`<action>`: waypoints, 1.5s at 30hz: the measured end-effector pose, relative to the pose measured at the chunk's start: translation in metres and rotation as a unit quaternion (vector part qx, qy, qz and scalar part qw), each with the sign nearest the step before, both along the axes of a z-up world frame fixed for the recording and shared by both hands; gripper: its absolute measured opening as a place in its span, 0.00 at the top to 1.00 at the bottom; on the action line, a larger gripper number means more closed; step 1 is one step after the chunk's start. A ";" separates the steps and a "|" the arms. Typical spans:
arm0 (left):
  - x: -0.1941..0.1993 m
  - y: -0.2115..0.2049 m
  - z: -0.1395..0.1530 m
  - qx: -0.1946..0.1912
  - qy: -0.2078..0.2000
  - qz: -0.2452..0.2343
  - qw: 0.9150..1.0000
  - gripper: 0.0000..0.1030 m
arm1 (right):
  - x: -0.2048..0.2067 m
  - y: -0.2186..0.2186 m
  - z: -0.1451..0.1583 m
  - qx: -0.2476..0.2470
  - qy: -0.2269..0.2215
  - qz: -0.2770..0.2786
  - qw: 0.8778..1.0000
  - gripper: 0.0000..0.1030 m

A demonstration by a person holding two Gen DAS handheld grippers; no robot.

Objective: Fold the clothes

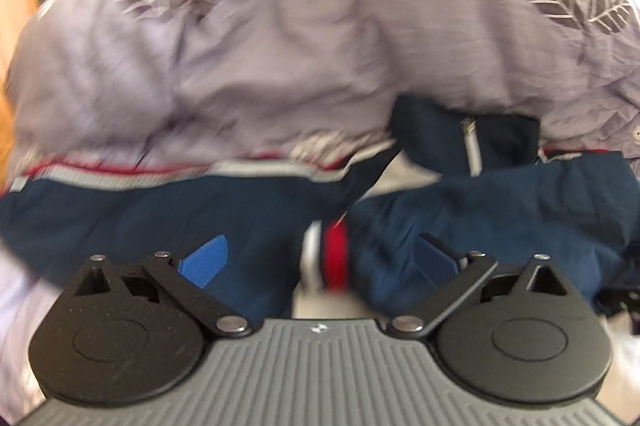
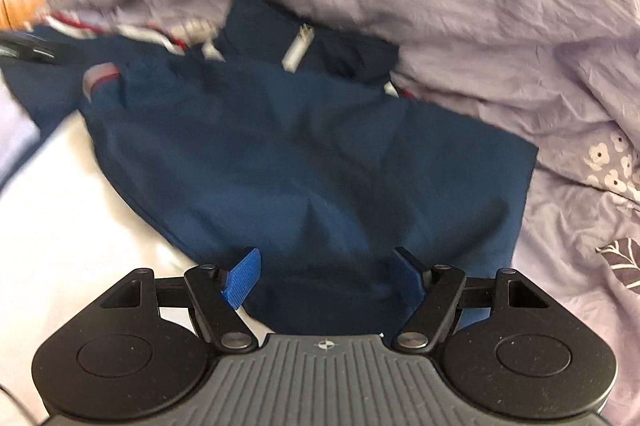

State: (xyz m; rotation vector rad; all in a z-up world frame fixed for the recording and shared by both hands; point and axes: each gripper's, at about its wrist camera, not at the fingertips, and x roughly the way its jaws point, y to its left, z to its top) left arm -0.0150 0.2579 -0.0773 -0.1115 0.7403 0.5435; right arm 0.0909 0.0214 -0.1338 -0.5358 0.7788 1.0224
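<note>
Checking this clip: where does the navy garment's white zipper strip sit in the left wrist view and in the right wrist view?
Left wrist: white zipper strip right of centre, on the navy garment's dark raised fold, below the lilac leaf-print duvet.
Right wrist: strip upper centre, on the same fold.
Shared landmark: the red-and-white striped trim.

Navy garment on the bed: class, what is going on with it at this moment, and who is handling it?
A person is folding clothes with a pair of hand-held tongs in each hand. The navy garment, trimmed with red and white stripes, lies rumpled on the lilac leaf-print bedding. Both the left tongs and the right tongs stand open above the cloth, gripping nothing. The garment is only loosely gathered, not yet neatly folded. The left view is blurred.
</note>
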 end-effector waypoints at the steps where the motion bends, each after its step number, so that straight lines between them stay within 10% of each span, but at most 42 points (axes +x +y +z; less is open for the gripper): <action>1: 0.011 0.001 -0.005 -0.003 0.004 -0.007 1.000 0.02 | 0.001 -0.002 0.006 0.013 0.006 0.002 1.000 0.30; 11: 0.053 0.026 -0.098 -0.065 0.104 0.022 0.992 0.00 | 0.010 0.010 -0.044 -0.033 -0.029 -0.016 0.999 0.21; 18: 0.033 0.020 -0.067 -0.062 0.118 0.020 0.991 0.02 | -0.021 0.028 0.008 -0.105 -0.066 -0.009 0.992 0.22; 22: 0.003 -0.005 -0.031 -0.041 0.129 0.006 0.991 0.02 | -0.063 0.038 0.055 -0.135 -0.145 0.004 0.980 0.05; 26: -0.027 -0.017 0.005 -0.092 0.099 0.010 0.991 0.02 | -0.093 0.037 0.089 -0.117 -0.171 0.011 0.978 0.02; 45: -0.078 -0.039 0.029 -0.086 0.131 0.026 0.987 0.02 | -0.143 0.025 0.097 -0.129 -0.062 0.006 0.990 0.01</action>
